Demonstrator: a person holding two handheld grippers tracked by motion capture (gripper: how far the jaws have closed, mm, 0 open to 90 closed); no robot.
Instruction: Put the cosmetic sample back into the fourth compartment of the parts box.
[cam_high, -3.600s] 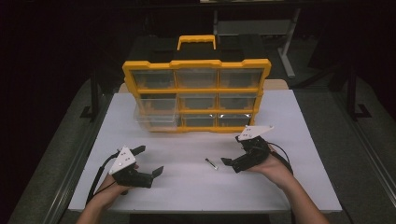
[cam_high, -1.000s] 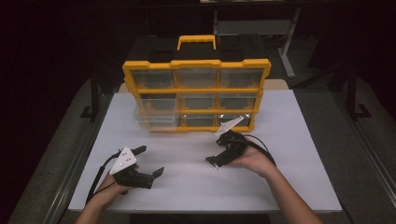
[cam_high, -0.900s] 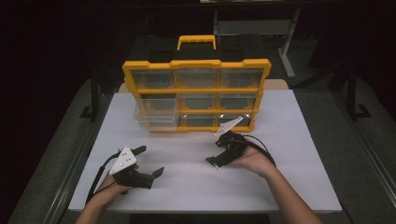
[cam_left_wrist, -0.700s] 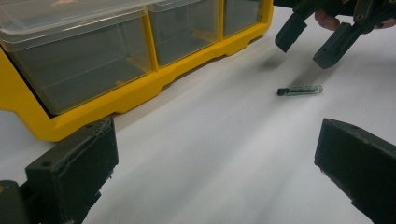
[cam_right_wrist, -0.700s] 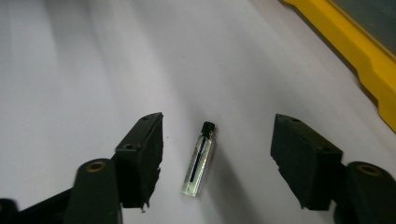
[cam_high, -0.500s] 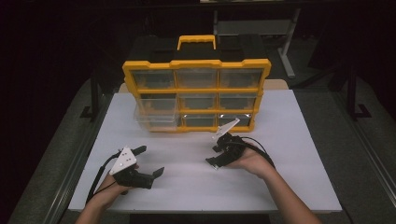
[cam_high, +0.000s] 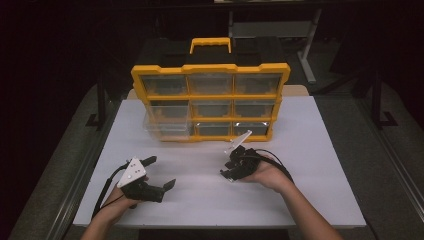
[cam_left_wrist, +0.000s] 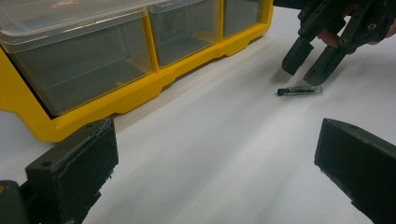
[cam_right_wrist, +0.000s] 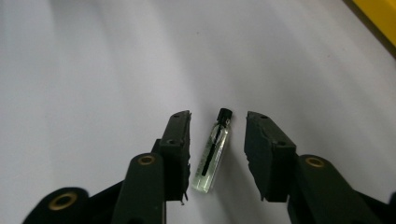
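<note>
Left gripper (cam_high: 159, 173) rests on the near left of the white table (cam_high: 320, 150), jaws spread wide with nothing between them, pointing toward the middle. Right gripper (cam_right_wrist: 217, 140) is tipped down over the table's centre; its jaws have just been closing and now straddle a small glass vial (cam_right_wrist: 214, 151) with a black cap, which lies flat on the table. A narrow gap shows on each side, so the pads are not pressing on it. Beyond, the yellow organizer box (cam_high: 210, 102) stands upright, one clear drawer (cam_high: 167, 122) at lower left pulled partly out.
</note>
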